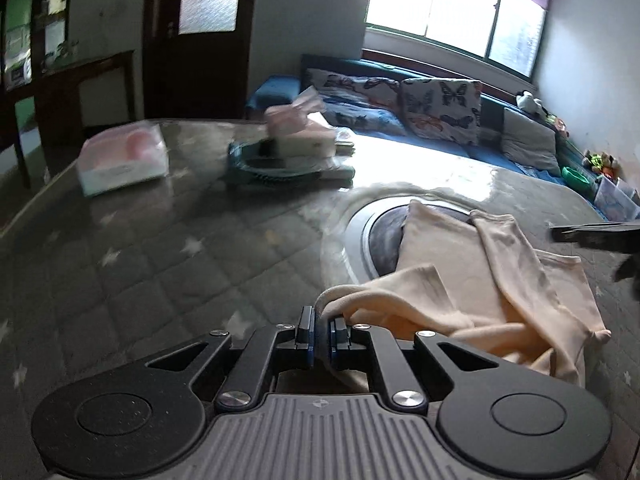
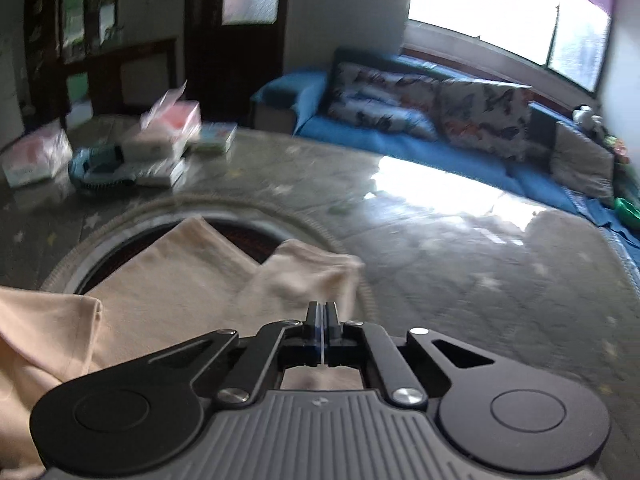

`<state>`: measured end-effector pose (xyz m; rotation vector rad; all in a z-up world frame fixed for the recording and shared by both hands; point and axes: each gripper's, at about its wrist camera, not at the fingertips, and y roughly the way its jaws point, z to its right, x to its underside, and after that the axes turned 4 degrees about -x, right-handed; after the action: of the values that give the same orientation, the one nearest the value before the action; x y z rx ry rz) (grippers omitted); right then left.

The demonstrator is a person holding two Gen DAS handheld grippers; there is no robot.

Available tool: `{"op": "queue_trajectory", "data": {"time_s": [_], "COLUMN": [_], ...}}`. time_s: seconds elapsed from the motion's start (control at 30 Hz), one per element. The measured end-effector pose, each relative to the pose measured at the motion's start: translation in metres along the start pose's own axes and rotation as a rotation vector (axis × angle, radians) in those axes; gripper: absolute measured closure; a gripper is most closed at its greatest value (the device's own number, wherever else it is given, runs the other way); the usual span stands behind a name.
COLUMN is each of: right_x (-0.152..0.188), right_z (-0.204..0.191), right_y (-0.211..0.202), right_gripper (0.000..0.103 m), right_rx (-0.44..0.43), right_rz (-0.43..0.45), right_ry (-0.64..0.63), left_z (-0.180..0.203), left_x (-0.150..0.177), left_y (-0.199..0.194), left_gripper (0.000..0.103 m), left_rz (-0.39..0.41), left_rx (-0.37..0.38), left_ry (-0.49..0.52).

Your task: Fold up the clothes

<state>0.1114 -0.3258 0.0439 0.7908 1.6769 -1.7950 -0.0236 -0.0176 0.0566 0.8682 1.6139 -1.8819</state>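
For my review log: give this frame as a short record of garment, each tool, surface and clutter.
garment: cream cloth, crumpled, partly over a round inset in the table
left tool: shut on a fold of the cloth
right tool: jaws together above the cloth; grip on fabric cannot be confirmed
surface: glossy grey table with star pattern
clutter: white box and stacked boxes at the far side
background: blue sofa with butterfly cushions, bright window
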Motion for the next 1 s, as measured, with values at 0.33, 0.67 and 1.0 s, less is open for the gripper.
{"op": "queue_trajectory", "data": {"time_s": [0.33, 0.67, 1.0], "right_x": [0.013, -0.01, -0.01], "right_z": [0.01, -0.049, -0.075], "right_y": [-0.044, 0.033, 0.067], "right_gripper": [0.096, 0.067, 0.098], "right_rx": [-0.061, -0.182, -0.106], "right_rz": [0.018, -0.067, -0.118], "right_ry": [0.025, -0.01, -0.114], "left_z": [-0.007, -0.012, -0.006], "left_x": [0.037, 0.033, 0.012], "left_y": [-0.027, -0.034, -0.036], "left_gripper": [0.095, 0.063, 0.052], "left_rz": [-0.041, -0.003, 0.059], "left_rx": [-0.008, -0.008, 0.078], "left_ry": [0.014, 0.103, 0.138]}}
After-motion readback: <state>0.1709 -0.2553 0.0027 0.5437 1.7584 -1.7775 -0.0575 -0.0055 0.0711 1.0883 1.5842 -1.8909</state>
